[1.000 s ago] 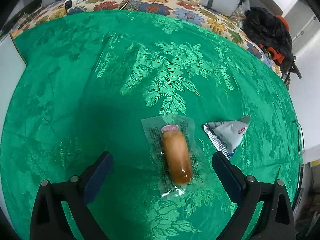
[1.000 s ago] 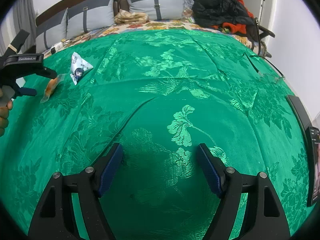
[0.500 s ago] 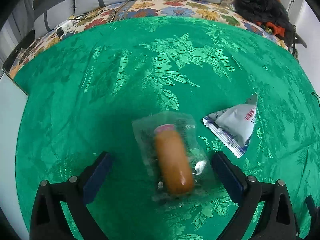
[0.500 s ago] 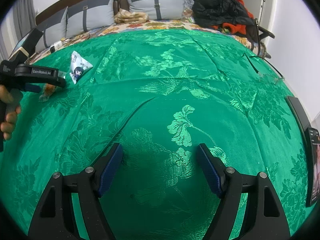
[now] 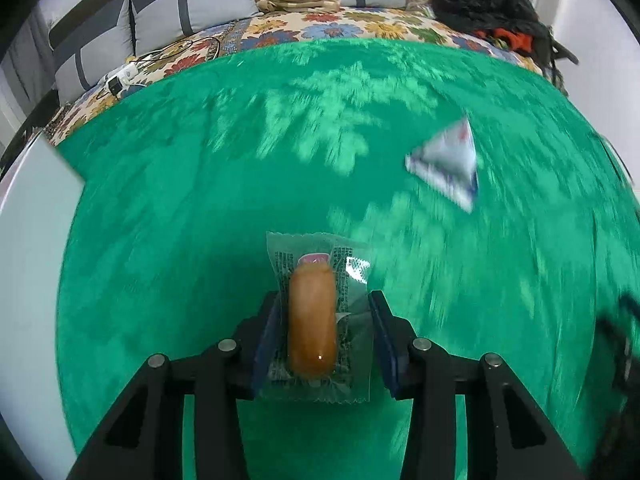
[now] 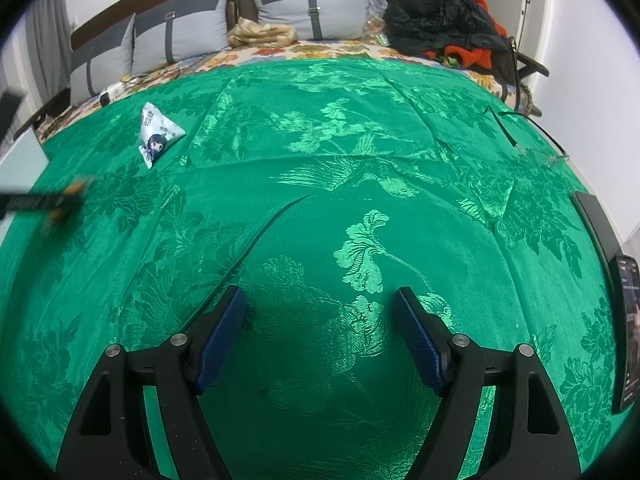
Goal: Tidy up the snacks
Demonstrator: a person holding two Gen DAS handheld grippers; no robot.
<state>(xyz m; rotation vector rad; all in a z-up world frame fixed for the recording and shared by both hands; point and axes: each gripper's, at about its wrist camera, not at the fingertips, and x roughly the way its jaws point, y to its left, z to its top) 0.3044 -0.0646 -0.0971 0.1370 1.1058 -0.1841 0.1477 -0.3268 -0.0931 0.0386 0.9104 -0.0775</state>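
My left gripper (image 5: 322,312) is shut on a clear-wrapped brown sausage snack (image 5: 312,320) and holds it above the green cloth (image 5: 200,200). A white triangular snack packet (image 5: 448,164) lies on the cloth to the far right of it; it also shows in the right wrist view (image 6: 158,136). My right gripper (image 6: 320,320) is open and empty over the cloth's middle. The left gripper with the sausage (image 6: 60,200) appears blurred at the left edge of the right wrist view.
Grey pillows (image 6: 176,40), a folded beige blanket (image 6: 260,34) and a heap of black and orange clothes (image 6: 444,24) lie at the bed's head. Glasses (image 6: 536,148) and a dark phone (image 6: 628,328) rest at the right edge. A white board (image 5: 28,240) stands left.
My left gripper closed on the sausage snack and lifted it off the cloth, moving fast. The right gripper has not moved.
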